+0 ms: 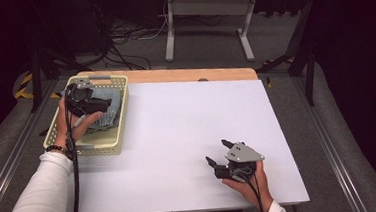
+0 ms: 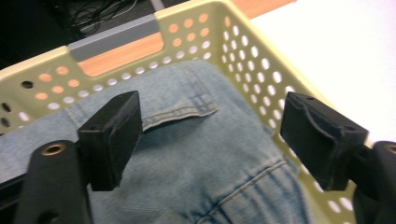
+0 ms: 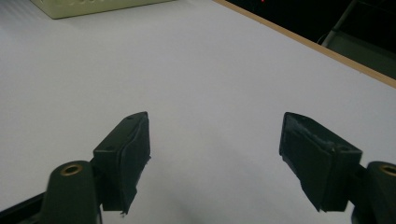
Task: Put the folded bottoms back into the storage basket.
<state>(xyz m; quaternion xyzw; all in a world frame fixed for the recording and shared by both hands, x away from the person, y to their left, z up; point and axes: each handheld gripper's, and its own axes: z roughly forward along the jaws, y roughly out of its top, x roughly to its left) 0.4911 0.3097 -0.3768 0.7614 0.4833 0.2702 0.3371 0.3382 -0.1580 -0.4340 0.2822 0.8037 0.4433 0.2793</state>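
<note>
Folded blue jeans [image 1: 110, 110] lie inside a pale yellow perforated basket [image 1: 99, 149] at the table's left. My left gripper [image 1: 81, 99] hovers over them. In the left gripper view the left gripper [image 2: 210, 126] stands open just above the denim [image 2: 187, 163], with a pocket seam between the jaws and the pads clear of the cloth. The basket wall [image 2: 243, 51] rises behind and to the right. My right gripper [image 1: 217, 151] rests low over the white table near the front right. In its own view the right gripper [image 3: 215, 140] is open with nothing between the jaws.
The white tabletop [image 1: 187, 126] stretches between basket and right hand, with a wooden strip [image 1: 194, 74] along the far edge. Beyond the table are a desk frame [image 1: 207, 14] and floor cables [image 1: 126, 35]. The basket's corner [image 3: 93, 7] appears far off in the right gripper view.
</note>
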